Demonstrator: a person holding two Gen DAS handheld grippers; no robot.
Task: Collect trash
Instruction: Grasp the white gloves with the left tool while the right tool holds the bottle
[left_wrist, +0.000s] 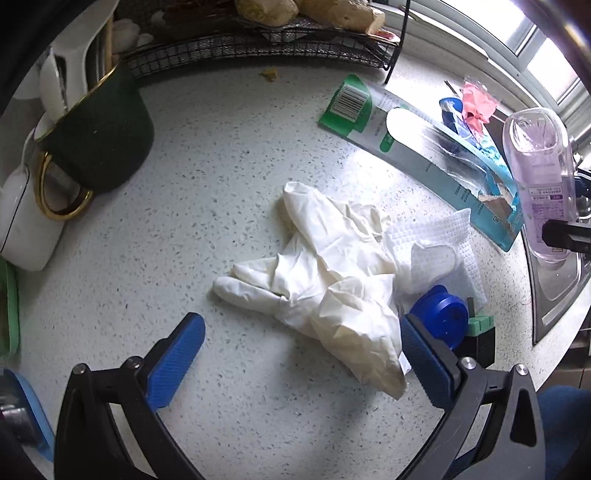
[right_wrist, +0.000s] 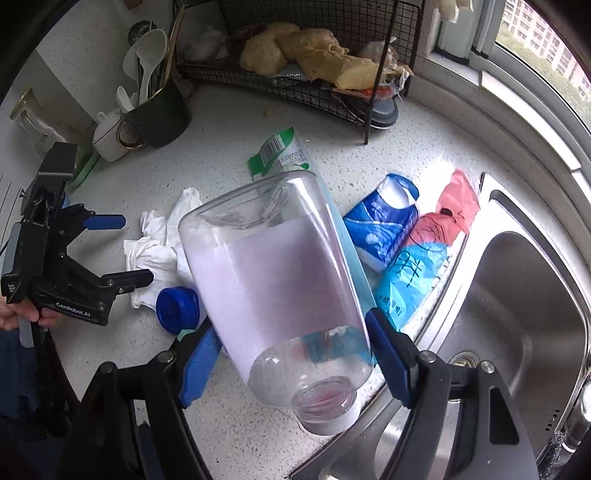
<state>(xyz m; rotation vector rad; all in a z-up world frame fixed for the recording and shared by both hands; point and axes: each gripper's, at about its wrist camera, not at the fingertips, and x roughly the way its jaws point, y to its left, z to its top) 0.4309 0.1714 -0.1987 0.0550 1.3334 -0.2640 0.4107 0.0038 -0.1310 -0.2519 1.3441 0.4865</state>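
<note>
Right wrist view: right gripper (right_wrist: 291, 354) clasped an empty bottle (right_wrist: 273, 280); left gripper (left_wrist: 299, 354) gaped, gloves (left_wrist: 325, 280) between its fingers.

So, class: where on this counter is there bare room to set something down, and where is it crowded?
Bare counter lies between the green mug, the wire rack and the white gloves, and in front of the gloves toward the left gripper. It is crowded from the gloves past the blue cap and wrappers to the sink.

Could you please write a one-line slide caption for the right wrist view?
Right hand-held gripper holds an empty clear bottle above the littered countertop, beside the sink.
</note>
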